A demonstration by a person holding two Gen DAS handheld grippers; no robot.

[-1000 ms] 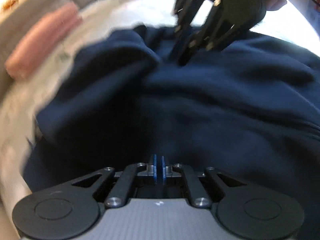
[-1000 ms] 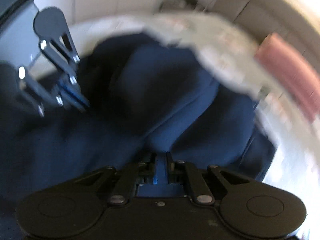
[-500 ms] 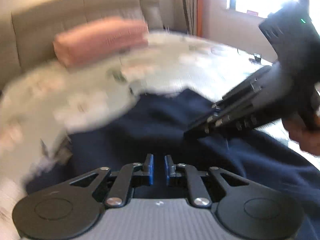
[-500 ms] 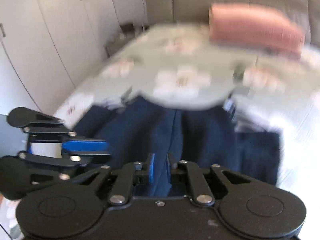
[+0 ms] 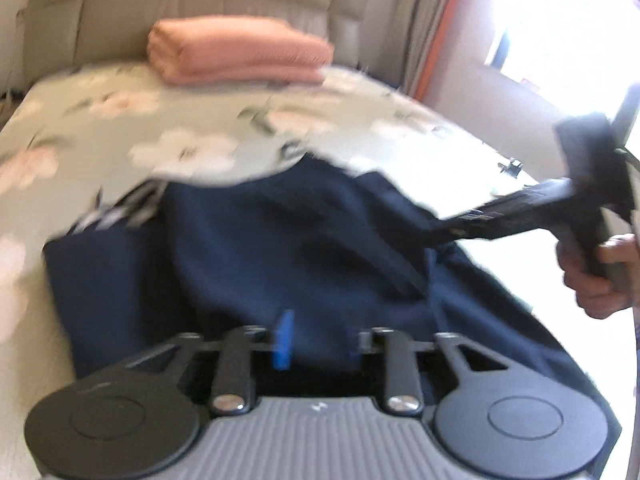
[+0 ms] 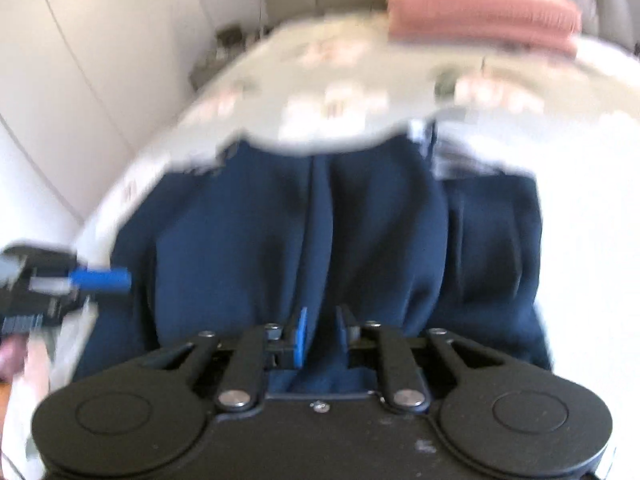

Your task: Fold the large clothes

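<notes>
Here a floral bedspread point(image 5: 192, 148) meets a beige headboard point(image 5: 200, 0).

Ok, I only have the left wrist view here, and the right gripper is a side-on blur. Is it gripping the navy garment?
Observer: No. In the right wrist view the right gripper is opening. The garment shows in the gap, but the pads don't seem to press on it.
Reviewer: How does the cloth lie in front of it?
Observer: A long fold runs down the middle, straight toward that gap.
Reviewer: Anything on the side of the bed that I can't see?
Observer: White cupboards stand beside the bed.
</notes>
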